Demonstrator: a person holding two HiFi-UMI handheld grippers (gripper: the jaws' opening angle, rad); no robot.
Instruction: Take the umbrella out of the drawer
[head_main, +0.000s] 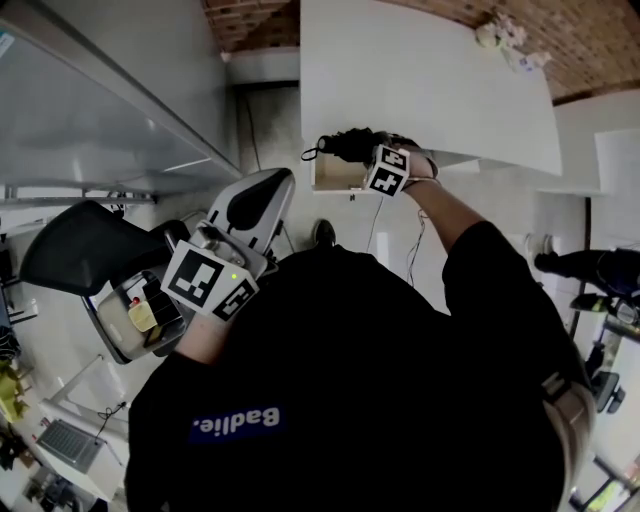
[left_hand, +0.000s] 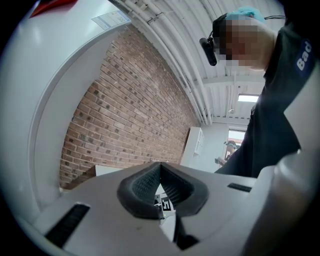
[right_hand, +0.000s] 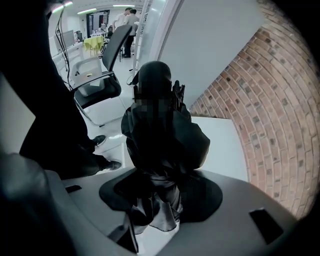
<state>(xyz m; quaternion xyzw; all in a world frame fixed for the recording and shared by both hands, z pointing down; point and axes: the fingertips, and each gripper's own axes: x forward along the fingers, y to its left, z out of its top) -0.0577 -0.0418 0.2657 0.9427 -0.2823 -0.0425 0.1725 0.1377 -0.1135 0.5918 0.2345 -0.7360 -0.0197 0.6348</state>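
A folded black umbrella (head_main: 343, 145) hangs just above the open wooden drawer (head_main: 335, 180) under the white desk (head_main: 430, 90). My right gripper (head_main: 365, 152) is shut on it. In the right gripper view the umbrella (right_hand: 160, 135) fills the middle, its dark fabric pinched between the pads of the right gripper (right_hand: 161, 175), and its handle end points away from the camera. My left gripper (head_main: 262, 195) is held off to the left, away from the drawer. In the left gripper view the left gripper (left_hand: 160, 165) has its tips together and nothing between them.
A black mesh office chair (head_main: 85, 250) stands at the left, with small items on its grey seat (head_main: 140, 320). A brick wall (left_hand: 130, 105) runs behind the desk. Another person (head_main: 590, 265) stands at the far right. More people (right_hand: 127, 20) are far down the room.
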